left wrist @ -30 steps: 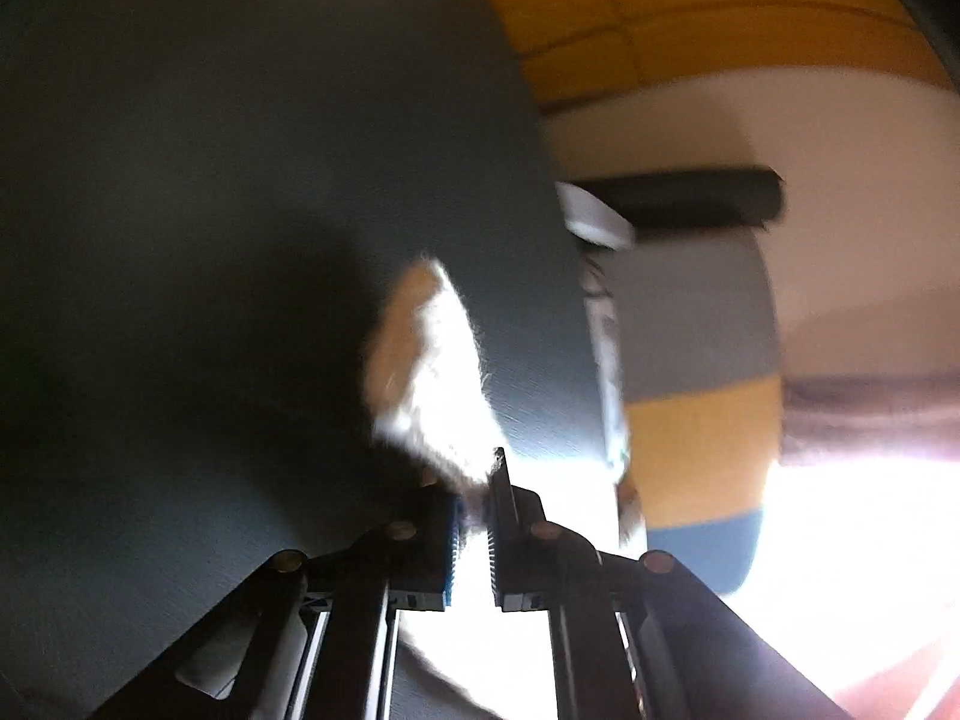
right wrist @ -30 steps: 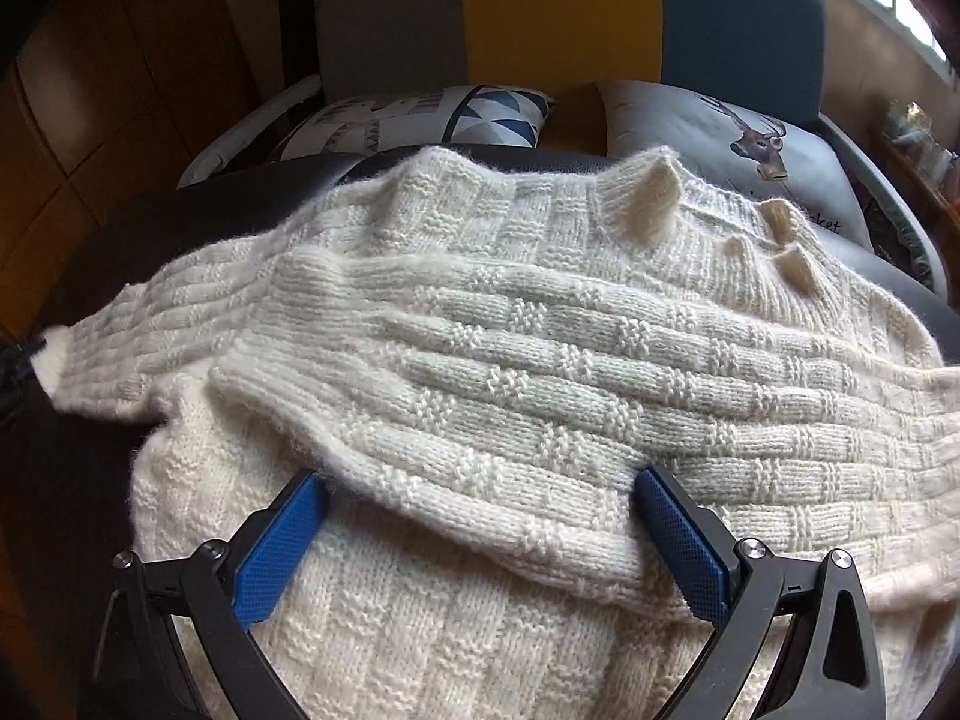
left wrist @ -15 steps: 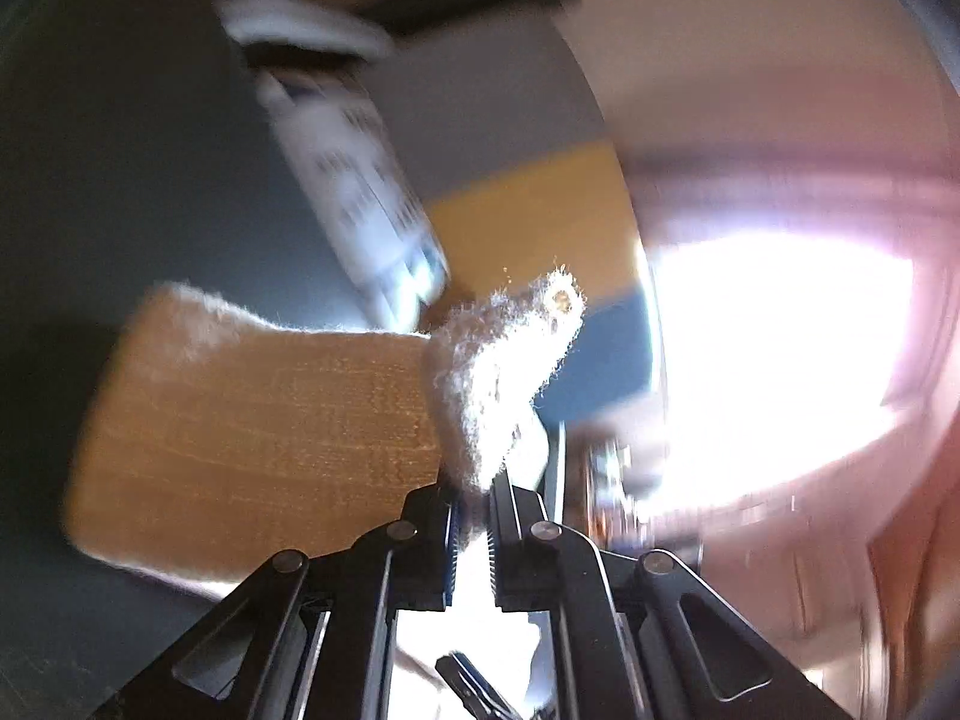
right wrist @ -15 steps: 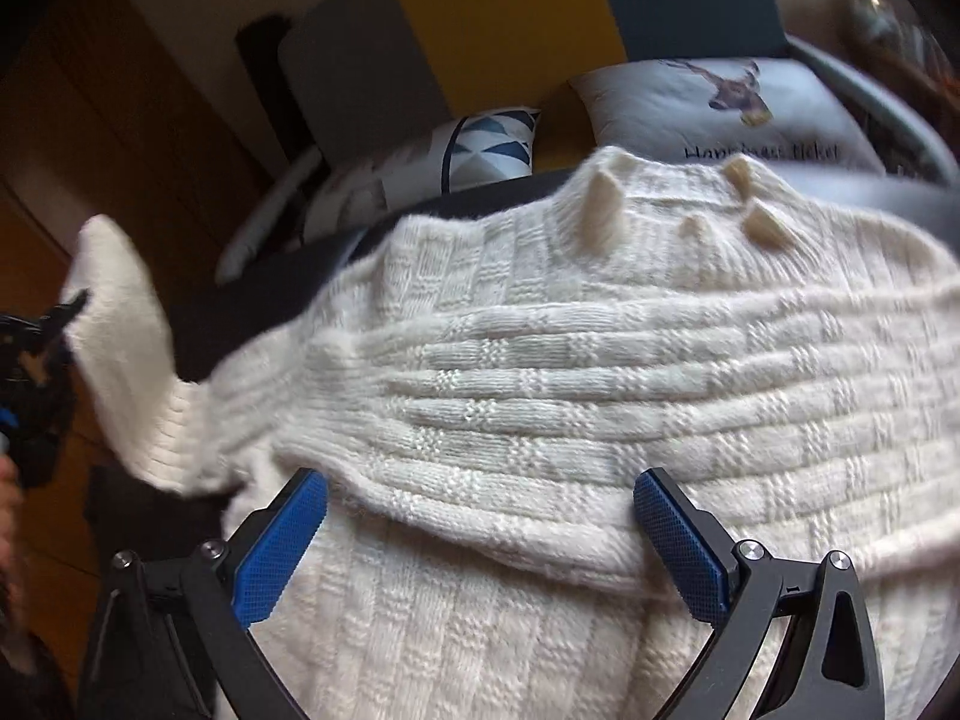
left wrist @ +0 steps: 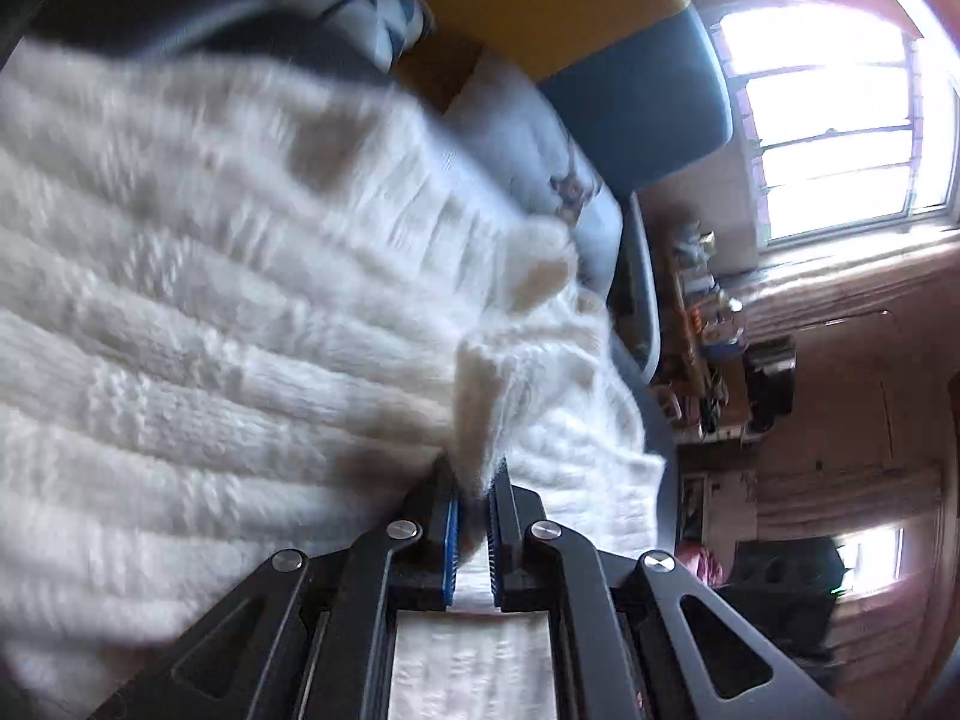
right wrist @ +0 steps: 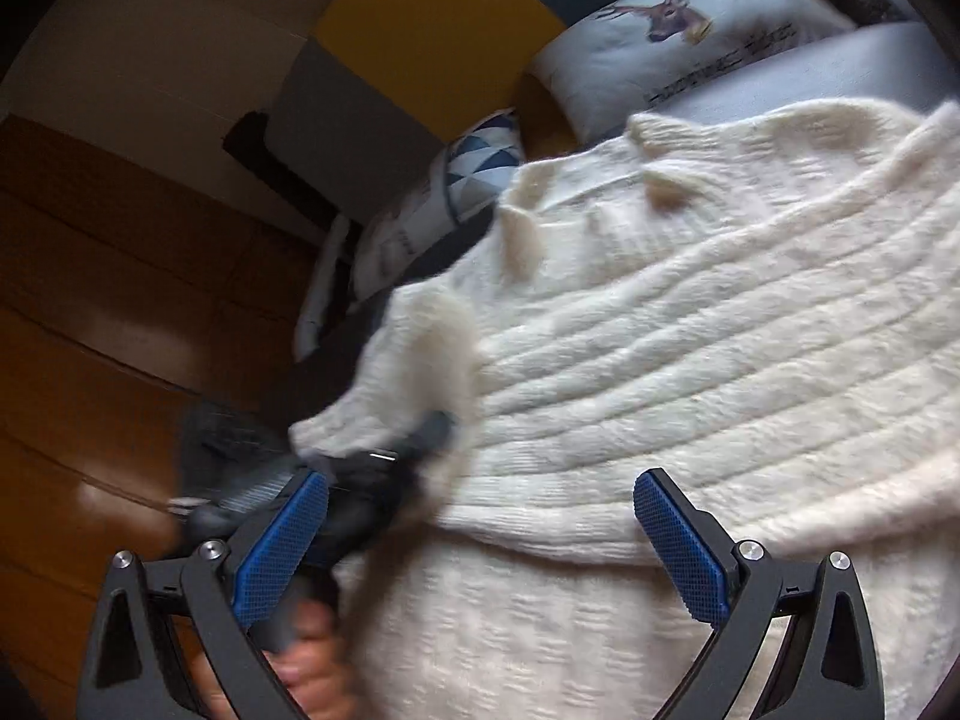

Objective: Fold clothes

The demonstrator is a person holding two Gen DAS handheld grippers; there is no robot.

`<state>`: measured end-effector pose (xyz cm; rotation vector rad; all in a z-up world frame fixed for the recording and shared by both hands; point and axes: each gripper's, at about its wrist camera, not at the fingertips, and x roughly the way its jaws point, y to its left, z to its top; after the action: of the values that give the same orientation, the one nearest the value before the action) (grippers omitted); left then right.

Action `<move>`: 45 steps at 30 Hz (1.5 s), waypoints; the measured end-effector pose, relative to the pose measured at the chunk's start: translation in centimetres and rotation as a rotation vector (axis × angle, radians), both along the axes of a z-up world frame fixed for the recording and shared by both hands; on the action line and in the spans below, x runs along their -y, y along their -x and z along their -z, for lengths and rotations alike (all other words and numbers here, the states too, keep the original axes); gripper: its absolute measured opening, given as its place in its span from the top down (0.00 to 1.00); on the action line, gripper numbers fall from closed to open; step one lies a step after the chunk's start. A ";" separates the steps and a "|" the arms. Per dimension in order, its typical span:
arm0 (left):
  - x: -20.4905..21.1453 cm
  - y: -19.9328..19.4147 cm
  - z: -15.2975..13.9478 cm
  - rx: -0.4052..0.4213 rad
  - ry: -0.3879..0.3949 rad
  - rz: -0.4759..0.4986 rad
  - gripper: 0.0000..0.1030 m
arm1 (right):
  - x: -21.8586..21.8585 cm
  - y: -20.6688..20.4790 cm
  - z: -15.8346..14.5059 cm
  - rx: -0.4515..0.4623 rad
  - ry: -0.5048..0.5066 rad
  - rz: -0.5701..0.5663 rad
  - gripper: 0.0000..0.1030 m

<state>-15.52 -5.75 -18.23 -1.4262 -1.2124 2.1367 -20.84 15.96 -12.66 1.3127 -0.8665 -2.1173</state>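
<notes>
the left gripper (left wrist: 474, 498) is clamped on a fold of the cream knit sweater (right wrist: 690, 360), the cuff end of a sleeve (right wrist: 420, 348), held over the sweater body. the person's hand (right wrist: 306, 666) shows at the lower left of the right wrist view. the sweater lies spread on a dark seat surface (right wrist: 828, 60), in front of two cushions. the right gripper (right wrist: 480, 540) hovers above the lower part of the sweater, jaws wide apart, holding nothing
</notes>
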 end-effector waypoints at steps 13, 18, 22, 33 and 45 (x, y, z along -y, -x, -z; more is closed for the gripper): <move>6.2 -0.8 -2.7 -0.088 -0.063 -0.024 0.83 | 3.5 2.6 2.7 0.006 0.312 0.066 0.15; 9.2 -3.3 -1.3 -0.103 -0.080 -0.082 0.83 | 5.1 2.4 3.1 -0.032 0.204 0.077 0.19; 10.9 -5.3 0.1 -0.106 -0.085 -0.111 0.83 | 6.0 2.0 2.9 -0.105 0.187 0.069 0.07; 8.1 -4.1 1.0 -0.133 -0.057 -0.076 0.83 | 7.8 3.1 3.1 -0.001 0.016 0.022 0.92; 6.5 -2.2 -0.1 -0.173 -0.050 -0.091 0.83 | 12.0 4.8 -11.3 -0.324 -0.171 -0.152 0.92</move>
<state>-13.34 -12.25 -18.15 -1.1590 -1.2766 2.2209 -25.60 3.94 -1.41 1.0349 -0.4463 -2.2359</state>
